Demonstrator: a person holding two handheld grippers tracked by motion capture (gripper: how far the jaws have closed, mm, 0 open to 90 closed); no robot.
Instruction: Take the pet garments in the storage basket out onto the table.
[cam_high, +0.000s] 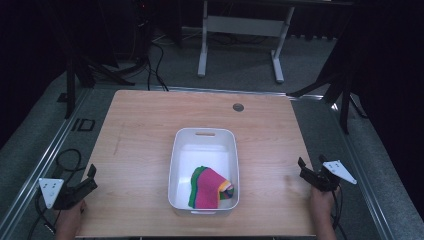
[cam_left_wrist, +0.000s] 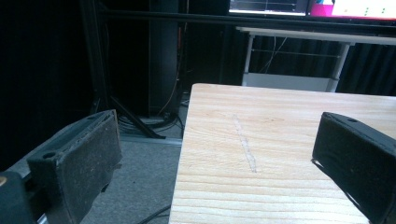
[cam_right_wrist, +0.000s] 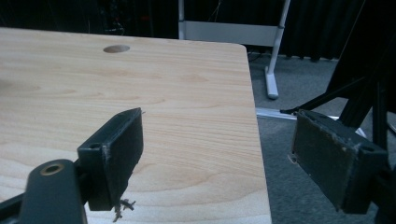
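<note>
Both tongs, left (cam_high: 89, 179) and right (cam_high: 306, 170), released, empty; socks (cam_high: 210, 187) in white bin (cam_high: 177, 150) likely soft, light, floppy; pinch the pink fold on top.

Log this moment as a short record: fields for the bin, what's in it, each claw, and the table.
bin: white bin, near the table's middle, handle slot on its far wall
contents: folded cloth, pink over green with a yellow edge, in the bin's near half
left claw: left claw open, nothing between its jaws, at the table's near left edge
right claw: right claw open, nothing between its jaws, at the near right edge
table: wooden table, round hole near its far edge
</note>
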